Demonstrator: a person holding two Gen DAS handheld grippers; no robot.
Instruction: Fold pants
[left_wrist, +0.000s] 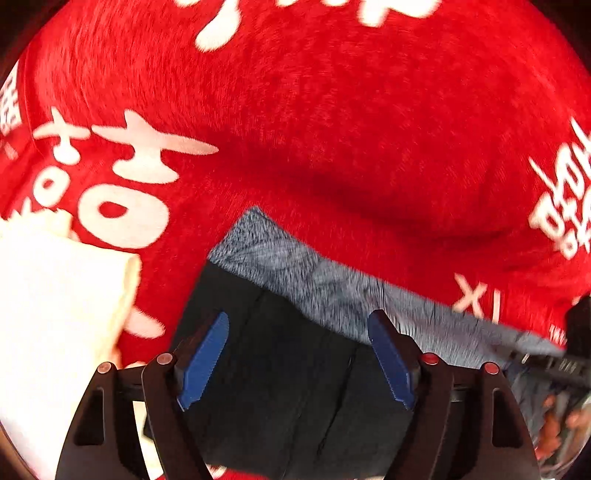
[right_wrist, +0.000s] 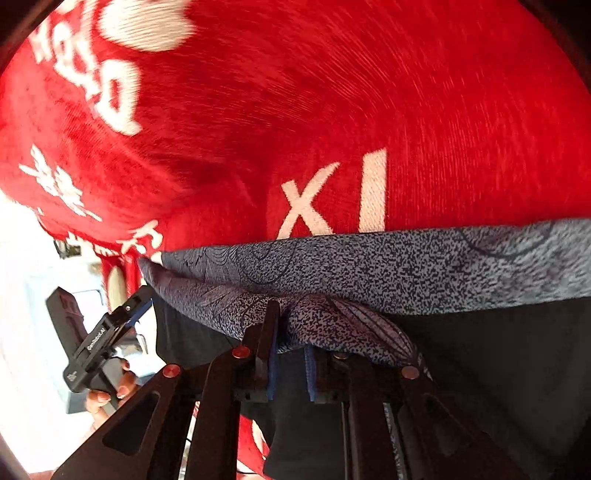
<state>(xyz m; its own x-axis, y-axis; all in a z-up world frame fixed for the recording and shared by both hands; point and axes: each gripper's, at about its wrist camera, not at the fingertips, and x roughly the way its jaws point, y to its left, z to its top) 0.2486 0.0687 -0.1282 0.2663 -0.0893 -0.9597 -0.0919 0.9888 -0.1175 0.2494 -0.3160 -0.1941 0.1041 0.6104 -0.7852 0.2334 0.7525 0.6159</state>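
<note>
Red cloth with white lettering (left_wrist: 332, 147) covers the desk, floppy dark pants with a speckled grey waistband (right_wrist: 369, 269) lie on it; left tool (left_wrist: 297, 360) gapes empty, right tool (right_wrist: 290, 354) pinches the waistband, best grip spot.

I read white "XI" printed on the red cloth (right_wrist: 369, 110), just above the pants' speckled grey band (right_wrist: 369, 266); other white characters blur.
</note>
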